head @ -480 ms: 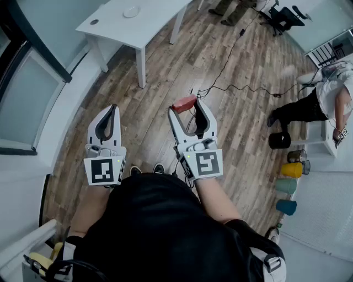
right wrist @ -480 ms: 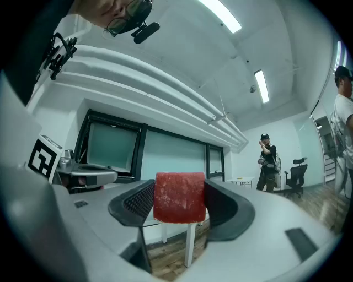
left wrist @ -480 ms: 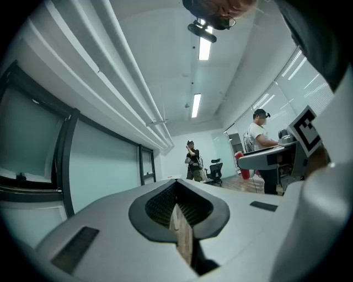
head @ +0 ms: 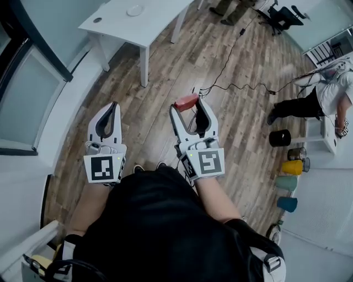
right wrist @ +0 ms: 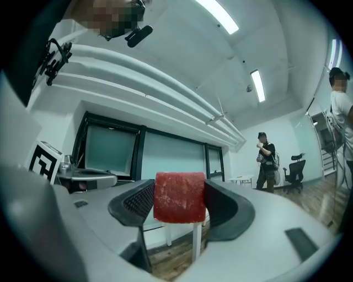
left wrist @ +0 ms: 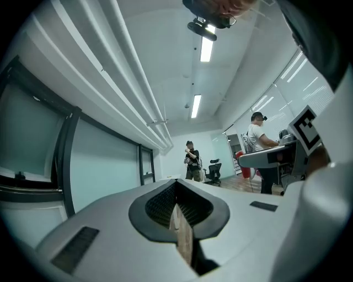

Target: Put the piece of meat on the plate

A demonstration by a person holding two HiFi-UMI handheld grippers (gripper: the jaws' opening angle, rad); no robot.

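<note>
Carrying step: the right gripper (head: 189, 108) clamps the red rectangular meat block (right wrist: 179, 197) at its tips; the left gripper (head: 108, 112) is closed and empty. Next, I judge, it must cross to the small round white plate (head: 135, 10) mid-tabletop on the white table (head: 154, 30), well apart.

Two grippers side by side over the floor, with the table far left.

The left gripper (head: 113, 106) is left of the right gripper (head: 188, 105), apart from it, and both are near the holder's body. The meat (head: 186, 102) sits between the right gripper's jaws, at their far tips. Far beyond the left gripper is the table (head: 151, 27), with the plate (head: 134, 10) on its far part. A cable (head: 231, 85) lies on the floor (head: 160, 71) just beyond the right gripper and runs far right. At the right edge is a person (head: 309, 104), with a row of cups (head: 292, 168) nearer and a chair (head: 284, 16) farther.
</note>
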